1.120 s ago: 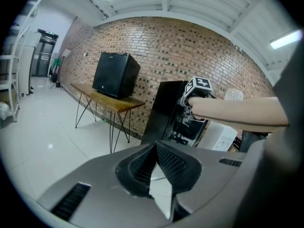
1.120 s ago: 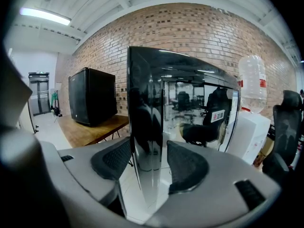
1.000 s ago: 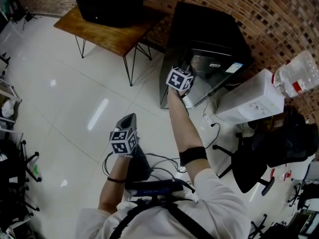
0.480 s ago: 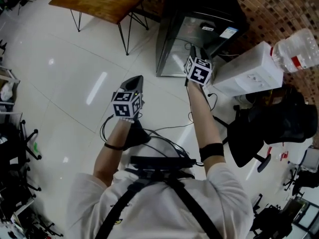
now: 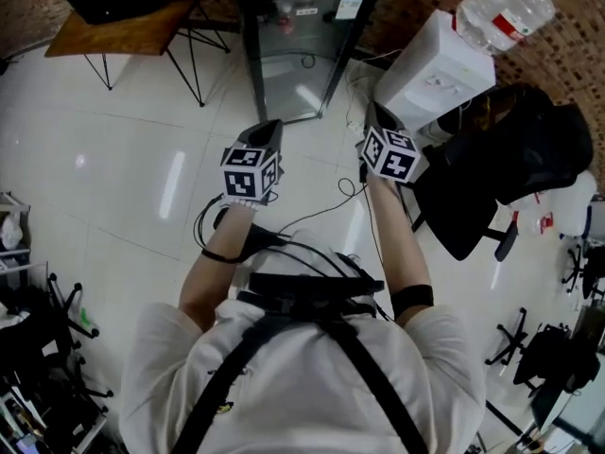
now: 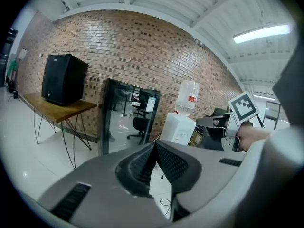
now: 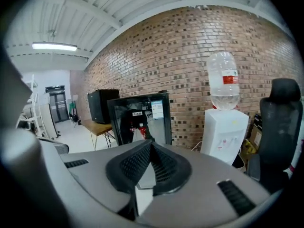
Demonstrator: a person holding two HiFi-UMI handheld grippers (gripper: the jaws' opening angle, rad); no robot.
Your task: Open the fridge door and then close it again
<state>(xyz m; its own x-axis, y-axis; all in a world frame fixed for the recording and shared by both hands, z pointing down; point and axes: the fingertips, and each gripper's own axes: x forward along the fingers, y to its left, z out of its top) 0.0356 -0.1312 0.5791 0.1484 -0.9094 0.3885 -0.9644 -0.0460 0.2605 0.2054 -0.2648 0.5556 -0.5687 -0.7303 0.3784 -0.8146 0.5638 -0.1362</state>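
The black fridge (image 5: 295, 55) stands against the brick wall with its glass door shut; it also shows in the left gripper view (image 6: 124, 117) and the right gripper view (image 7: 141, 114). Both grippers hang in the air well short of it, side by side and pointing at it. My left gripper (image 5: 270, 127) is shut and empty, its pads meeting (image 6: 155, 145). My right gripper (image 5: 375, 112) has just been closing and now sits shut with nothing between its jaws (image 7: 150, 144). It also shows from the side in the left gripper view (image 6: 208, 122).
A white water dispenser (image 5: 427, 66) with a bottle (image 5: 506, 3) stands right of the fridge. A black office chair (image 5: 492, 164) is at the right. A wooden table (image 5: 132, 28) with a black box stands left. Cables (image 5: 317, 218) trail over the white tiled floor.
My right gripper has left the fridge front and drawn back toward the body. The left gripper has risen level beside it. The fridge now lies farther off.
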